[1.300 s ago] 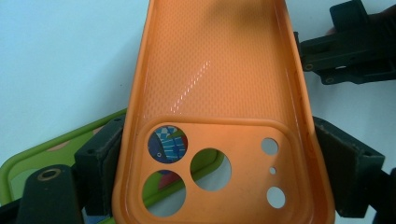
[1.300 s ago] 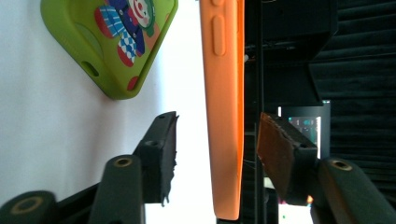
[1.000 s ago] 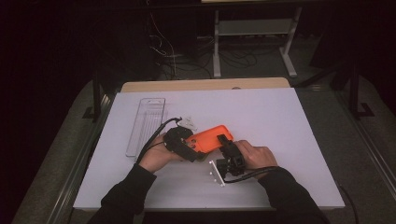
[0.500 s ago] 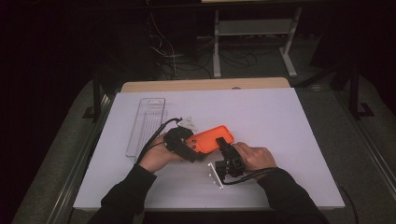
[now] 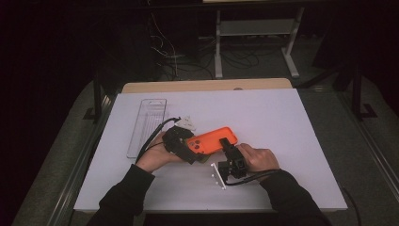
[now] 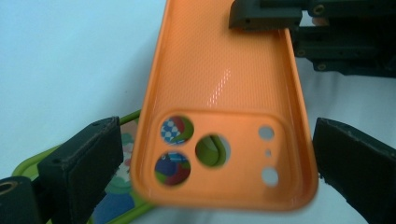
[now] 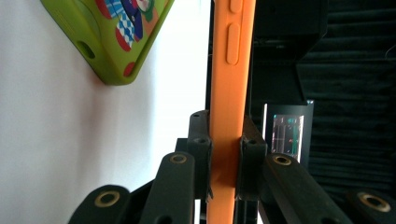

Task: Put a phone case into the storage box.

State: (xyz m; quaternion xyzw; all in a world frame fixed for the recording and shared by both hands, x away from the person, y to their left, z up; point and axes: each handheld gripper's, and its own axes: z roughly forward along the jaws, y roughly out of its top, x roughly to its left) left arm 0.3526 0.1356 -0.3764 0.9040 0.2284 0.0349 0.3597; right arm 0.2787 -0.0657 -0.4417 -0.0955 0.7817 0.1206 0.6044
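Observation:
An orange phone case (image 5: 211, 140) is held just above the white table, its camera cutout toward my left gripper (image 5: 192, 149). In the left gripper view the case (image 6: 219, 84) lies between my left gripper's (image 6: 217, 161) jaws, which have just been opening; both stand off its sides, so the gripper is open. My right gripper (image 5: 229, 147) is shut on the case's other end. In the right gripper view its pads (image 7: 201, 154) pinch the case's edge (image 7: 229, 70). A green patterned phone case (image 7: 116, 32) lies on the table beneath, also visible through the cutouts (image 6: 175, 168).
A clear plastic tray (image 5: 148, 125) lies at the table's left, and a small white object (image 5: 187, 123) sits beside it. The white table surface (image 5: 282, 117) stretches right and back. Cables and a metal stand are on the dark floor beyond.
Both hands keep their places on the orange case. The high view is too small to show any difference in the jaws.

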